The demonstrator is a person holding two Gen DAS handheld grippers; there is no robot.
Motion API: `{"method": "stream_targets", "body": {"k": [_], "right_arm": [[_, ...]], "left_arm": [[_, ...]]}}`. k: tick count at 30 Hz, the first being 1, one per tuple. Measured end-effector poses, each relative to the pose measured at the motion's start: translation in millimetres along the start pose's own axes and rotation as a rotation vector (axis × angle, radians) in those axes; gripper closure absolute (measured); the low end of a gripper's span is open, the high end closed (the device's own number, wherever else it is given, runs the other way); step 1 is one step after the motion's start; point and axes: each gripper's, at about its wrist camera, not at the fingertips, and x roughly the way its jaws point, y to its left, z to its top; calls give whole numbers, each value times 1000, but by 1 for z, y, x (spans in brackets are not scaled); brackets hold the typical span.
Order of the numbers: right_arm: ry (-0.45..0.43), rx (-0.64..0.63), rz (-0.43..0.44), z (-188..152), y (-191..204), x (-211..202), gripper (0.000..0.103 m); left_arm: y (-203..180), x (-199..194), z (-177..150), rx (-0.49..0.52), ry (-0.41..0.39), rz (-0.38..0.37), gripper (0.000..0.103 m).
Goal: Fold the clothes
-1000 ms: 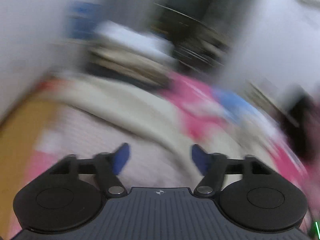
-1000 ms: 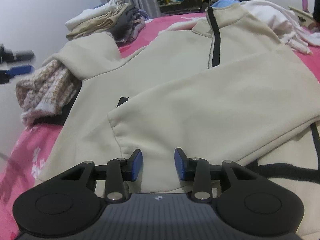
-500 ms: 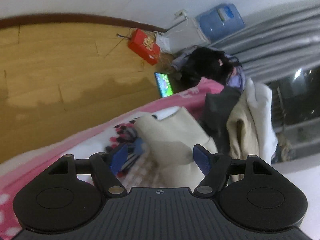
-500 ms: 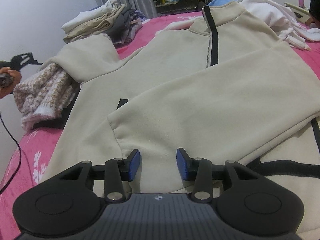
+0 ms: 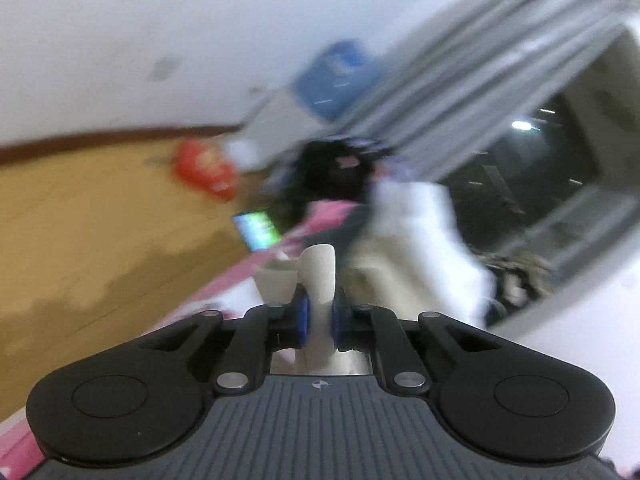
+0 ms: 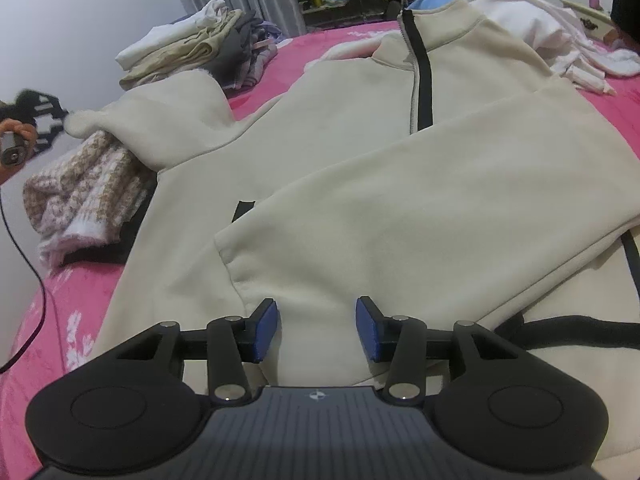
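Note:
A cream zip jacket (image 6: pixel 360 140) with black trim lies spread on the pink bedspread (image 6: pixel 60 300). One sleeve (image 6: pixel 400 220) is folded across its front. My right gripper (image 6: pixel 316 330) hovers over that sleeve's cuff; its jaws are opening and nothing is between them. The other sleeve (image 6: pixel 160 128) stretches out to the left. In the blurred left wrist view, my left gripper (image 5: pixel 319 320) is closing on that sleeve's cuff (image 5: pixel 318 276), and the blue pads press the fabric. The left gripper (image 6: pixel 40 120) and the hand (image 6: pixel 16 136) holding it also show at the left edge.
A stack of folded clothes (image 6: pixel 188 48) sits at the back left, a brown-and-white knit (image 6: pixel 80 188) under the left sleeve, and white garments (image 6: pixel 560 52) at the back right. Beyond the bed's edge are a wooden floor (image 5: pixel 100 220), a red box (image 5: pixel 204 168) and grey curtains (image 5: pixel 460 80).
My left gripper swung round from the bed to the sleeve cuff and closed on it. The right gripper's jaws spread a little wider without moving.

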Motion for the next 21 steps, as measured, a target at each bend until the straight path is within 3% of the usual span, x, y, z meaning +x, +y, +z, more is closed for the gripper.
{"method": "stream_targets", "body": {"k": [3,7,10,15,16,18,19,21], "right_arm": [[24,44,34,9,-6,-5,54],[-68,94,46,15,-17,-39,53],[-144,158,32,11,-38,-76,52],[-243,298,-40,-13,-92,-144,50],[-260,329,-63,-19,-103,-156,49],[-282,392,-118,-33,-129,-177,48],[-288,429,-142,-42,-140,-184,47],[-283,541,-164,-62,-166,-192,47]], "left_arm": [[-62,-27,-7,122,4,-183,95],[-148,-69,-39,235,78,-518,95],[-199,-100,-85,316,165,-745,95],[-249,-128,-205,453,444,-1031,94],[-251,-130,-235,492,543,-1061,91],[-243,-129,-298,597,757,-1067,73],[-234,-127,-329,656,857,-1034,63],[-205,-119,-381,761,1008,-891,60]]}}
